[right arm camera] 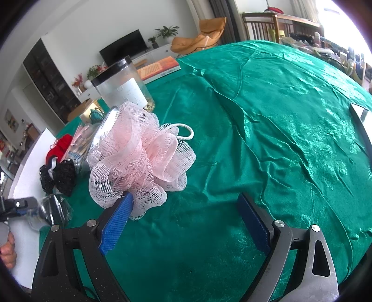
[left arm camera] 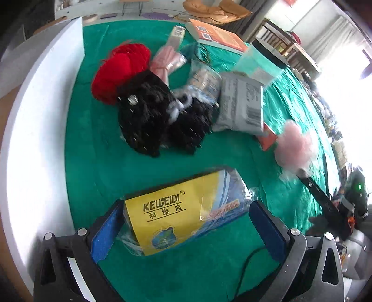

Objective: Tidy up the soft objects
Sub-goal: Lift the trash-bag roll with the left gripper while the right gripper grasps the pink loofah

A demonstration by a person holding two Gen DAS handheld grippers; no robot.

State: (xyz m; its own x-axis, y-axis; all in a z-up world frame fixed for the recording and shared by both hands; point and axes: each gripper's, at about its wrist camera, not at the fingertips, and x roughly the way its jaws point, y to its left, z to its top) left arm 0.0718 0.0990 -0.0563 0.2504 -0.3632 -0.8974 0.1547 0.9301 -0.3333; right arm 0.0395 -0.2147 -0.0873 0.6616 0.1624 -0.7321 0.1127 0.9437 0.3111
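On green cloth (right arm camera: 267,116), pink loofah (right arm camera: 139,155), yellow packet (left arm camera: 176,213)

This is a home, a lived-in living room. Against the white far wall stands a low white cabinet (right arm camera: 148,57) carrying a flat television (right arm camera: 124,46) and potted plants (right arm camera: 167,31), with red flowers (right arm camera: 78,81) further along. An orange lounge chair (right arm camera: 201,34) sits beside a grey curtain (right arm camera: 222,14), and a wooden chair (right arm camera: 260,25) stands near a bright window. A dark shelving unit (right arm camera: 50,79) fills the wall to the left. The counter wears a green velvet cloth (right arm camera: 267,139).
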